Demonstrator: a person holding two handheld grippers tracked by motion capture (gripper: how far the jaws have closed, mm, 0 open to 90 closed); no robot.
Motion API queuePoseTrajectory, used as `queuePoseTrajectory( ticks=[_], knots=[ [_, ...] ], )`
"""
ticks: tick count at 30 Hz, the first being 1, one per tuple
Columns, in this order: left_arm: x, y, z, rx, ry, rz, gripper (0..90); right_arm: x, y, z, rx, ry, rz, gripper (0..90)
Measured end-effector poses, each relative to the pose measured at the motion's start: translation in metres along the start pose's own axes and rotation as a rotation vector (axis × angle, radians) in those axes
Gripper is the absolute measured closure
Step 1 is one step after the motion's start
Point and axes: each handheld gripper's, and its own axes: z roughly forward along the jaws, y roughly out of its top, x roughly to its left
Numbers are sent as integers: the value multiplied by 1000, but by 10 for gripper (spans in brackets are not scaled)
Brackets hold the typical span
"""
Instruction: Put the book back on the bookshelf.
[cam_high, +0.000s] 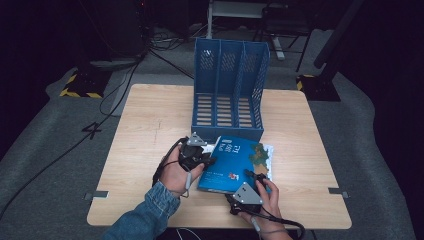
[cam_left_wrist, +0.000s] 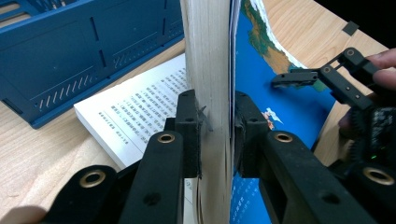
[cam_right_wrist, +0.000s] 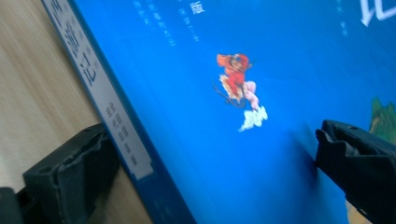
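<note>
A thick book with a blue cover (cam_high: 235, 162) lies in front of the rack, its left end raised. My left gripper (cam_high: 206, 156) is shut on that end; in the left gripper view the jaws of the left gripper (cam_left_wrist: 215, 121) clamp the pale page block (cam_left_wrist: 208, 56) and the cover (cam_left_wrist: 289, 112). A white printed page (cam_left_wrist: 135, 112) lies flat beneath; I cannot tell whether it belongs to the same book. My right gripper (cam_high: 254, 177) is at the near right corner, open. In the right gripper view the right gripper (cam_right_wrist: 210, 168) straddles the cover (cam_right_wrist: 233, 93), one jaw beside the spine (cam_right_wrist: 107, 107).
A blue three-slot file rack (cam_high: 230, 85) stands upright behind the book at the middle of the wooden table (cam_high: 150, 125). The rack's base (cam_left_wrist: 70, 60) is close to the printed page. Dark floor with cables surrounds the table.
</note>
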Motion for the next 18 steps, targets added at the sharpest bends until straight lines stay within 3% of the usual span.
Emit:
queuePoseTrajectory(
  ticks=[4, 12, 18],
  knots=[
    [0, 0, 1, -1, -4, -6, 755, 2, 5, 7, -6, -21, -16, 0],
    [2, -1, 2, -11, -4, -8, 755, 1, 6, 12, -22, -18, -40, 0],
    [12, -5, 8, -47, -16, -47, 753, -4, 5, 15, -31, -8, -45, 13]
  ],
)
